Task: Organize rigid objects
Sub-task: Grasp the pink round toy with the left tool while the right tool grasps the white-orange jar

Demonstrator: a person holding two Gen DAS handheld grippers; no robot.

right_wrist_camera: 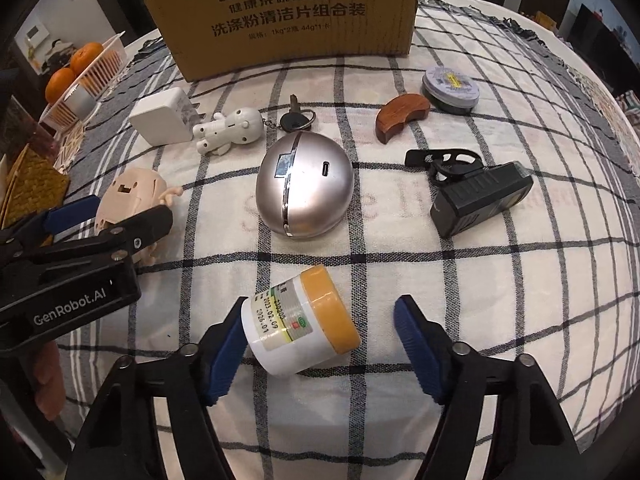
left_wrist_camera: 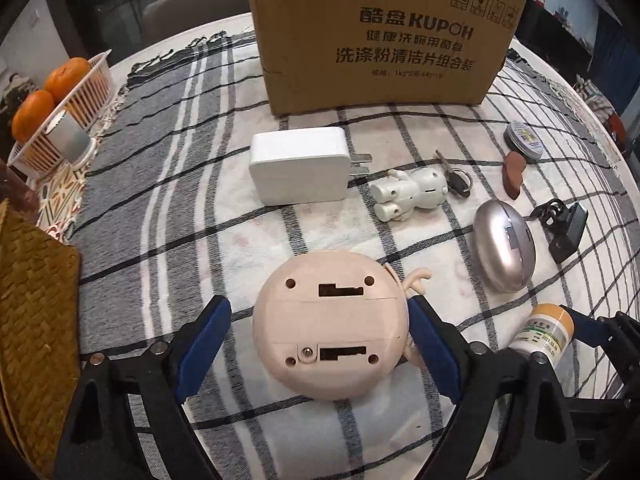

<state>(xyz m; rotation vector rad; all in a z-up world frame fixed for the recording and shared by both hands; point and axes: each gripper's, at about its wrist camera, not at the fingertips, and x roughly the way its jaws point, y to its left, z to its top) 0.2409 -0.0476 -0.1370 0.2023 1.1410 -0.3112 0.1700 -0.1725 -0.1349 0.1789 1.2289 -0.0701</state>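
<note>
Tools are straddling two items on the checked cloth [right_wrist_camera: 500, 300] covering the bench. Left tool [left_wrist_camera: 320, 340] is bracketing the pink toy [left_wrist_camera: 330, 326]: right pad touching, left pad standing clear, no grip. Right tool [right_wrist_camera: 320, 344] is bracketing the tipped bottle [right_wrist_camera: 300, 326], left pad touching, right pad well apart. Beyond are lying the silver case [right_wrist_camera: 304, 184], charger [left_wrist_camera: 298, 166] and white figure [left_wrist_camera: 408, 192]. Carton [left_wrist_camera: 380, 36] is standing farthest.

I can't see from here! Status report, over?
Left gripper straddling pink toy head, right gripper straddling pill bottle. Neither clamped. Nothing blocking.
</note>
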